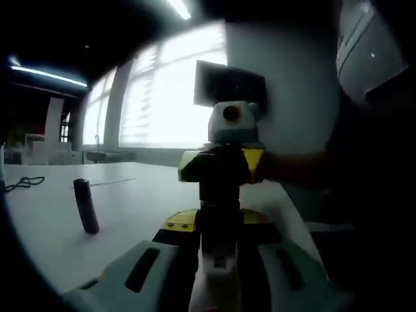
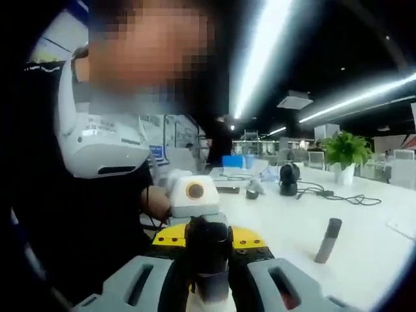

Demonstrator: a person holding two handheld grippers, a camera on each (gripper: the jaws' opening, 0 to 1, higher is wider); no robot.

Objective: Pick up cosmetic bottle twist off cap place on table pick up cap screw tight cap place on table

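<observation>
While both grippers pinch the upright bottle between near-closed jaws, the cap stands tilted at 9 o'clock.

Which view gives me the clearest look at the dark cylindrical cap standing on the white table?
Left gripper view: the dark cylindrical cap stands unobstructed, contrasting against the white table. Right gripper view shows it greyer, nearer the edge.
</observation>
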